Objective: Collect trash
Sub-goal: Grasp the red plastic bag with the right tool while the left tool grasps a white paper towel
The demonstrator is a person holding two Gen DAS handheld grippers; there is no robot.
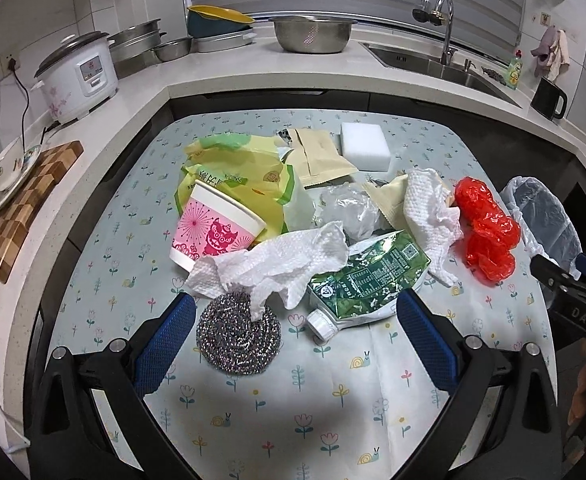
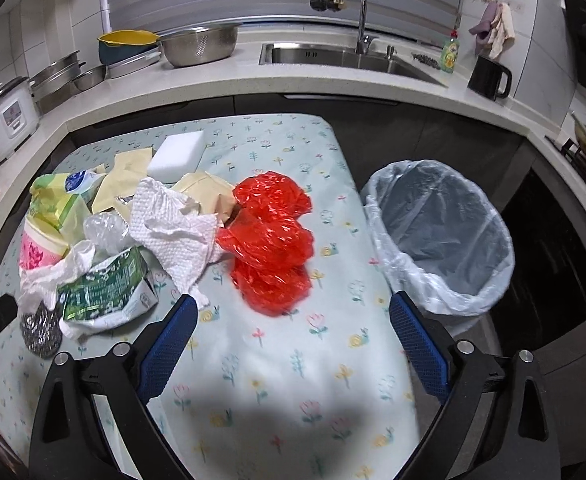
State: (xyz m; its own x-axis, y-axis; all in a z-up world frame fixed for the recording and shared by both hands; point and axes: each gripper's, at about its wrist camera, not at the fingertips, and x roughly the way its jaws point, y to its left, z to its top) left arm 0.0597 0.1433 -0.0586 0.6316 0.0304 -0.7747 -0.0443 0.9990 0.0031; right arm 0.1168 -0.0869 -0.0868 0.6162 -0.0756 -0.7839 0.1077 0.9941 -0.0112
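The right hand-held gripper (image 2: 289, 344) is hanging spread over the red bag (image 2: 269, 240) near the counter's (image 2: 293, 380) right edge; being light, crinkly and slippery, it wants pinching mid-bunch. The left hand-held gripper (image 1: 293, 344) is also gaping.

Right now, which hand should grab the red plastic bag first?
The right one. Its open fingers point straight at the red bag, with the bin just beside it. The left fingers face the steel scrubber.

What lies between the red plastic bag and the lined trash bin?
Only bare flowered tablecloth up to the table's edge separates the red plastic bag from the lined trash bin; the right wrist view shows it clearly.
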